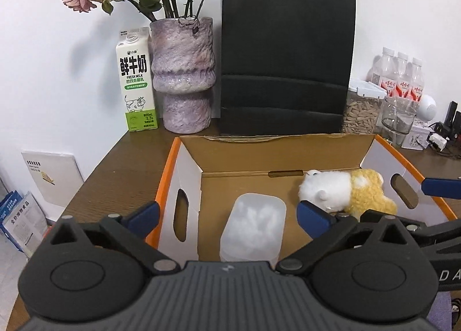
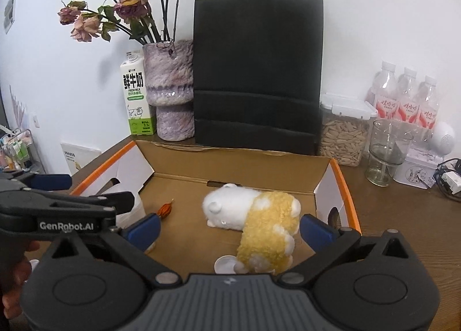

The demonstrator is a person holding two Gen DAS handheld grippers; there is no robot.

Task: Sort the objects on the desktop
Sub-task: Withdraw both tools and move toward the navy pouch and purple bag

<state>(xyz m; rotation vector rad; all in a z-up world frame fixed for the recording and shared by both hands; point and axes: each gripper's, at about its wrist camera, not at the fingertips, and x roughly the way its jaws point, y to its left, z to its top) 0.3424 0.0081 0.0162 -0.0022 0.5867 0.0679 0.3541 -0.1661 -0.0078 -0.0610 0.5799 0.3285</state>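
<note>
Both claws gape wide and hold nothing: left claw (image 1: 227, 214) over the plastic tub (image 1: 253, 226), right claw (image 2: 230, 228) over the plush toy (image 2: 253, 224). Both items lie inside the cardboard box (image 2: 247, 164). Likely the drop-off step: lift straight up and clear the box walls without snagging fur. Brown worktop (image 2: 403, 216) against a white wall, with vase (image 1: 183, 77), milk carton (image 1: 137, 80), black bag (image 1: 285, 54), bottles (image 2: 403, 95).

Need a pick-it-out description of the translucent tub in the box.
Find the open cardboard box with orange edges in front of the black paper bag. The tub lies in its left half, beside the plush toy: frosted plastic, rectangular, white fluff inside.
</note>
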